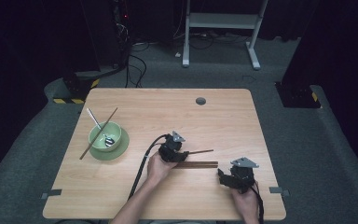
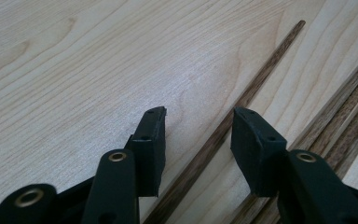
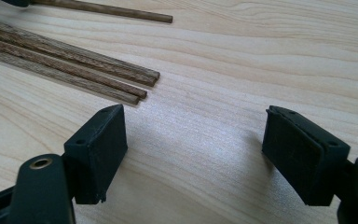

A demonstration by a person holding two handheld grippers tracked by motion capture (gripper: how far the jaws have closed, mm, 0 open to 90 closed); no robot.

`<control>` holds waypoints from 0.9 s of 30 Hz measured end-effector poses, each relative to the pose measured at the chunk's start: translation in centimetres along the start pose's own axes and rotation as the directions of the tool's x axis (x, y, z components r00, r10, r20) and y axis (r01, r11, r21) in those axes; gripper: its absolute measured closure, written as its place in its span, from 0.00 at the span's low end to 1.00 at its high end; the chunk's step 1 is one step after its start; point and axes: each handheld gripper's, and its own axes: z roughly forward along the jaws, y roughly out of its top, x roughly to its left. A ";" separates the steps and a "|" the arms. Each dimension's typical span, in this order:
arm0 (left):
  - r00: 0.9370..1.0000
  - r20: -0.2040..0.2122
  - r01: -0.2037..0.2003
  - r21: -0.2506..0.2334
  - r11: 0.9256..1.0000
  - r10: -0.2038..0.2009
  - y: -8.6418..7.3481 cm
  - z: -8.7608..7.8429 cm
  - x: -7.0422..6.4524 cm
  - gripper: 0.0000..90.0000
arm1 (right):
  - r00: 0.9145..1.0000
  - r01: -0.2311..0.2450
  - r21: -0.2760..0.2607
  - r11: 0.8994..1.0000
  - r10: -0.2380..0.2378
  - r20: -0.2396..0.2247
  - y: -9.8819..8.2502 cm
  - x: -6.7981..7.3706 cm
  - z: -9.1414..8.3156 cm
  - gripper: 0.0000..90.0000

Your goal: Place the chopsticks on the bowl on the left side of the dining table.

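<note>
A single dark wooden chopstick (image 2: 256, 84) lies on the light wood table (image 1: 168, 107). It runs between the jaws of my left gripper (image 2: 198, 116), whose pads stand apart on either side of it without touching. From the high view the left gripper (image 1: 179, 153) sits mid-table over that chopstick (image 1: 201, 151). A bundle of three chopsticks (image 1: 198, 164) lies just beside it, also seen past the right jaw (image 2: 349, 93). My right gripper (image 3: 193, 116) stands wide open with bare table between its pads, just short of the bundle's ends (image 3: 135, 86). It rests near the front right (image 1: 224, 178).
At the left, a green bowl (image 1: 105, 135) sits on a green plate (image 1: 121, 145), with a metal spoon (image 1: 95, 122) inside and another chopstick (image 1: 98, 133) leaning across it. A round grommet hole (image 1: 200, 101) marks the far side of the table.
</note>
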 end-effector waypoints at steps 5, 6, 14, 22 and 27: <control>1.000 -0.013 -0.010 0.005 1.000 0.010 0.0 0.0 0.0 0.66 | 1.000 0.000 0.000 1.000 0.000 0.000 0.0 0.0 0.0 0.24; 1.000 -0.018 -0.015 0.006 1.000 0.015 0.0 -0.1 0.0 0.67 | 1.000 0.000 0.000 1.000 0.000 0.000 0.0 0.0 0.0 0.24; 0.999 -0.026 -0.025 0.000 1.000 0.025 -0.1 0.0 0.2 0.70 | 1.000 0.000 0.000 1.000 0.000 0.000 0.0 0.0 0.0 0.24; 0.999 -0.029 -0.024 0.005 1.000 0.025 0.0 -0.1 0.3 0.72 | 1.000 0.000 0.000 1.000 0.000 0.000 0.0 0.0 0.0 0.24; 1.000 -0.027 -0.016 0.015 1.000 0.017 0.2 -0.1 0.5 0.72 | 1.000 0.000 -0.001 1.000 0.000 0.001 0.0 0.0 0.0 0.24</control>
